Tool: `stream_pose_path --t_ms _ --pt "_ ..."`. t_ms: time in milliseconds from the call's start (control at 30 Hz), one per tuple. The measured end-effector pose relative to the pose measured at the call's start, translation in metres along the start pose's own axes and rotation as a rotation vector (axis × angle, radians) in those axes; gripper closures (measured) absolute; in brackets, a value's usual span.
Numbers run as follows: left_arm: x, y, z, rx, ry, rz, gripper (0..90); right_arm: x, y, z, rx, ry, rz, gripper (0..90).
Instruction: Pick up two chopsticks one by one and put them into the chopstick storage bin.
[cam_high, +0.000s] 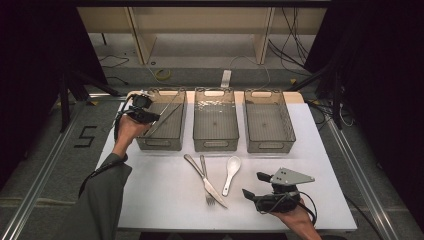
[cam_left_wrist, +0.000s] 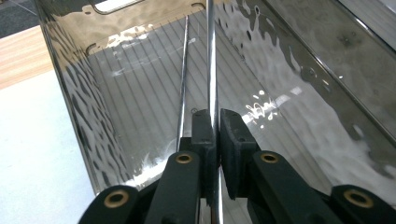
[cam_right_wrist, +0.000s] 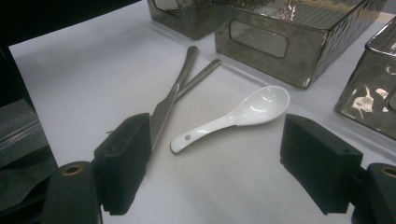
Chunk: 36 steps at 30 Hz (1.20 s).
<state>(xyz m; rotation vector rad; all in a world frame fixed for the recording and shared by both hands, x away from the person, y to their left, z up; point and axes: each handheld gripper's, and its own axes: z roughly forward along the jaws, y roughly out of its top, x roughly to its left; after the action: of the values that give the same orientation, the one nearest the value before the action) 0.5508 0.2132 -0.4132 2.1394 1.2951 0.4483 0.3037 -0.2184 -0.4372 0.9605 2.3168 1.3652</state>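
Chopsticks, thin shiny metal pair (cam_left_wrist: 212, 60): one pinched tight in left gripper (cam_high: 150, 117), dipping into leftmost smoky clear plastic bin (cam_high: 172, 142) | right gripper (cam_right_wrist: 212, 168) gaping, idle | steel knife (cam_high: 206, 181), fork (cam_high: 206, 185), white ceramic spoon (cam_high: 231, 172) wait right of that bin, unsorted

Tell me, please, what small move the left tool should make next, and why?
Probably open the left tool to release the metal chopstick. Its jaws are shut on the thin rod, which already slants down into the left bin, where a second chopstick lies along the ribbed floor.
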Motion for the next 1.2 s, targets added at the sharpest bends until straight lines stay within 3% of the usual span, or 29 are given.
stream_pose_path --t_ms 100,233,333,533,800,867,933,1000,1200 --pt "-0.001 0.000 0.002 0.010 0.005 -0.003 84.0 0.000 0.000 0.000 0.000 0.000 0.000 25.9" --pt "-0.005 0.004 0.000 -0.020 0.017 -0.004 52.7 0.000 0.000 0.000 0.002 0.002 0.001 25.8" --pt "-0.009 0.007 -0.006 -0.036 0.010 0.006 40.7 0.000 0.000 0.000 0.002 0.002 0.002 25.9" --pt "-0.014 0.005 -0.019 -0.034 -0.011 -0.003 32.5 0.000 0.000 0.000 0.003 -0.001 0.003 25.8" --pt "-0.038 -0.020 -0.050 -0.161 -0.111 -0.050 27.4 -0.001 0.001 0.006 0.011 0.016 0.014 26.2" --pt "-0.043 -0.024 -0.052 -0.153 -0.126 -0.040 26.4 0.000 0.002 0.007 0.019 0.012 0.013 26.3" --pt "-0.048 -0.029 -0.055 -0.176 -0.127 -0.035 24.0 -0.001 0.004 0.009 0.015 0.013 0.019 26.3" --pt "-0.053 -0.033 -0.058 -0.195 -0.169 -0.043 23.2 -0.003 0.006 0.010 0.017 0.009 0.023 27.3" --pt "-0.075 -0.045 -0.069 -0.261 -0.234 -0.046 22.3 -0.007 0.008 0.018 0.034 0.007 0.040 34.8"
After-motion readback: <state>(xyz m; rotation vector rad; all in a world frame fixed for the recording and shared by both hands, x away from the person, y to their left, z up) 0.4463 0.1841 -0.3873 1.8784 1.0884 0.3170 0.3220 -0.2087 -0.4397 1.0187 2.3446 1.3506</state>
